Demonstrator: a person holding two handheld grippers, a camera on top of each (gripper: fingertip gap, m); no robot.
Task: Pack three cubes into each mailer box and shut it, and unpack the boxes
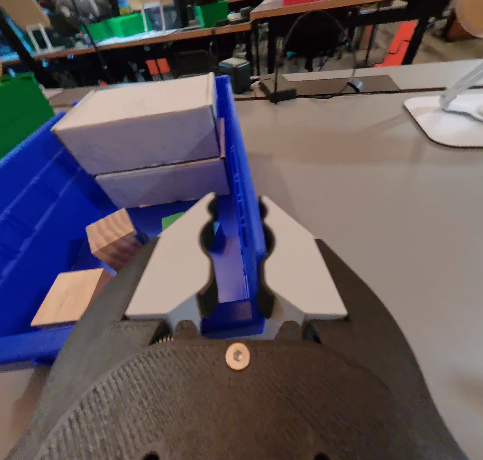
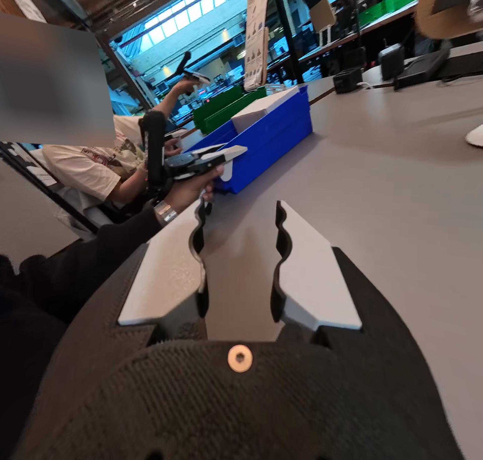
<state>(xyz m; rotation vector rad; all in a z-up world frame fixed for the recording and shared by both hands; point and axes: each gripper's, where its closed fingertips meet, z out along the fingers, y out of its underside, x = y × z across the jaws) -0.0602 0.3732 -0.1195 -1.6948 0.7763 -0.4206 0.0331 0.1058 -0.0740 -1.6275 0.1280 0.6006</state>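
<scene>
Far left of the left wrist view: a blue bin [image 1: 39, 199] sits on the grey surface [image 1: 352, 212], and inside it lie two bare wooden cubes [image 1: 111, 235], one nearer the camera [image 1: 66, 297], plus a small green piece [image 1: 171, 218] partly hidden behind a finger. Behind them, against the bin's right wall, two white mailer boxes [image 1: 146, 131] are stacked, both with lids down; their contents cannot be seen. The left gripper [image 1: 237, 206] straddles the bin's right wall, one finger inside and one outside; the fingers stand slightly apart and whether they pinch the wall cannot be told. Moving right, the right gripper [image 2: 239, 208] hovers over bare surface, fingers spread and empty, well apart from the bin. Judgement: loose cubes beside closed boxes suggest a job partway through, either mid-packing or mid-unpacking; which one cannot be told. Remaining work: at least the loose cubes and both boxes need handling.
</scene>
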